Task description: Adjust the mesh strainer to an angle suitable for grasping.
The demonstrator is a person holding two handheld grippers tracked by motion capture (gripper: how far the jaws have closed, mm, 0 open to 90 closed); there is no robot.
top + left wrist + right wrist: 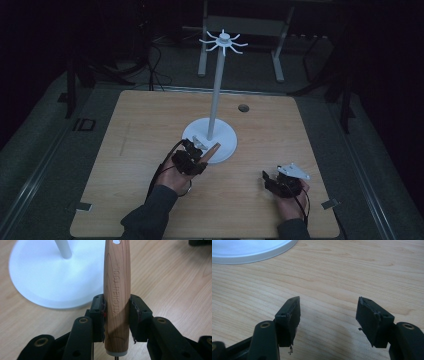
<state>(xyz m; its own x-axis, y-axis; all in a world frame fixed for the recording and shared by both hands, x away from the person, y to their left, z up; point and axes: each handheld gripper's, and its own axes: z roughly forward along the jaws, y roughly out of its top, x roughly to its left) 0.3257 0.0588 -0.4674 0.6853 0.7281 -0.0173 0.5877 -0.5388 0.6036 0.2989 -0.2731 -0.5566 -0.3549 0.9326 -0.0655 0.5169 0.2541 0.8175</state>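
The wooden table (150,150) carried a tall white stand (215,100), its round base (225,140) near the middle and a ring of hooks (223,42) at the top of the pole. At the near edge of that base, the left gripper (192,159) was closed tight on a wooden handle (116,295) stamped KITCHEN TOOL, both pads pressed against its sides. The handle pointed away from the jaws toward the stand, and its far end bore a hanging hole (116,241). Whatever head the utensil had lay behind the jaws; it could not be made out, and the dim high view did not help.

The right gripper (272,180) rested low over bare wood at the near right, well apart from the stand, with its jaws spread wide and nothing between them.

The step in hand looked like the carry: utensil gripped, not yet hung. The next move would call for a lift to the height of the hooks, then turning the handle so the hole met one prong squarely. The empty gripper might steady the base.
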